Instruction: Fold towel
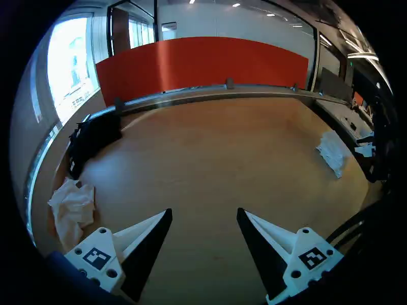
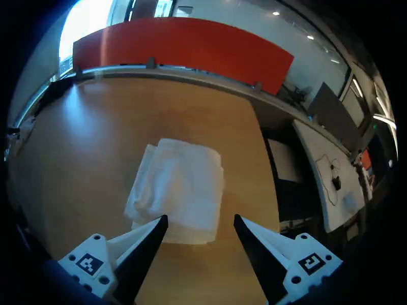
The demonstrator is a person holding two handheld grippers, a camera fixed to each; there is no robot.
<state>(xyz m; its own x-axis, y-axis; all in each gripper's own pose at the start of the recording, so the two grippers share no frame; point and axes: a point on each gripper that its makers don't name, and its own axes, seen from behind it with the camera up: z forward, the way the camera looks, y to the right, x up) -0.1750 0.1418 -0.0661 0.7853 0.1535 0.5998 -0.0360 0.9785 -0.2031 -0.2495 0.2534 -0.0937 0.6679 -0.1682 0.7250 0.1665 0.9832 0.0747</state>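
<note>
Spread wide and holding nothing, the fingers of the left gripper (image 1: 203, 211) hang over bare wood of the bench (image 1: 213, 152). In the left gripper view, a crumpled cloth (image 1: 72, 208) lies at the bench's left edge, with a black object (image 1: 94, 137) behind it. A red partition (image 1: 203, 63) runs along the back. Near the right edge sits a white cloth (image 1: 333, 150), which is too small and distorted to tell whether it is folded.

In the right gripper view, the right gripper (image 2: 200, 217) also has its fingers spread apart and grips nothing. The towel (image 2: 178, 188) lies flat on the bench just ahead of them. Its near edge sits at the fingertips, and whether the left finger touches it cannot be told. The towel is a compact rectangle with several layers showing along its left and near edges.

Judging from that shape, the folding of this towel looks done or nearly so. At most, squaring the slightly uneven layers seems to be left. The crumpled cloth at the far left looks unfolded and may be further work.
</note>
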